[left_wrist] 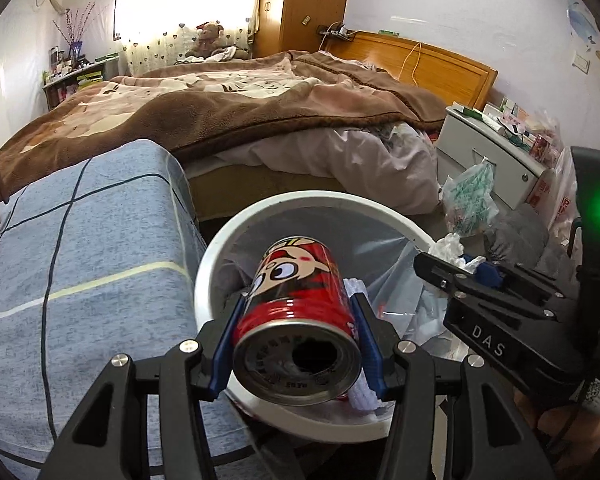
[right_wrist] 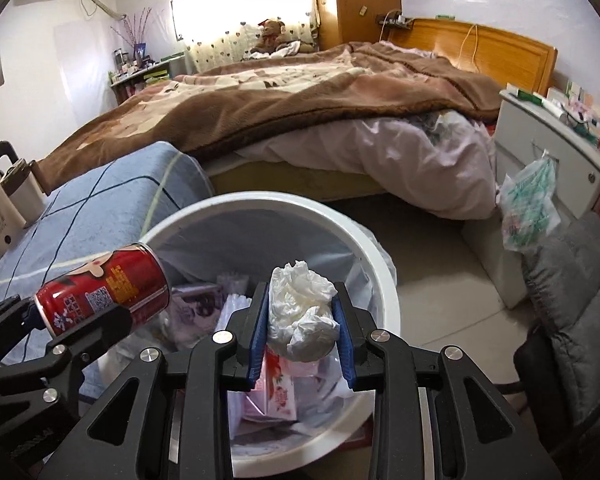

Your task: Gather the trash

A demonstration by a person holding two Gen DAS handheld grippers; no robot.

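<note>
A red can is clamped on its side between the blue pads of the left gripper, and it is held right over the white bin, open end toward the camera. A crumpled white tissue is pinched between the pads of the right gripper, also above the bin's mouth. In the right wrist view the can is seen hanging over the bin's left rim, near the tissue but apart from it.

Inside the bin a clear liner, pink wrappers and other paper scraps are seen. Just left of the bin a blue checked cushion is pressed close to the rim. To the right a grey cushion and a green-printed plastic bag are crowded near a white nightstand.

Behind it all a bed with a brown blanket is spread across the room, backed by a wooden headboard and a wardrobe. A strip of bare beige floor is left open between bin, bed and grey cushion.
</note>
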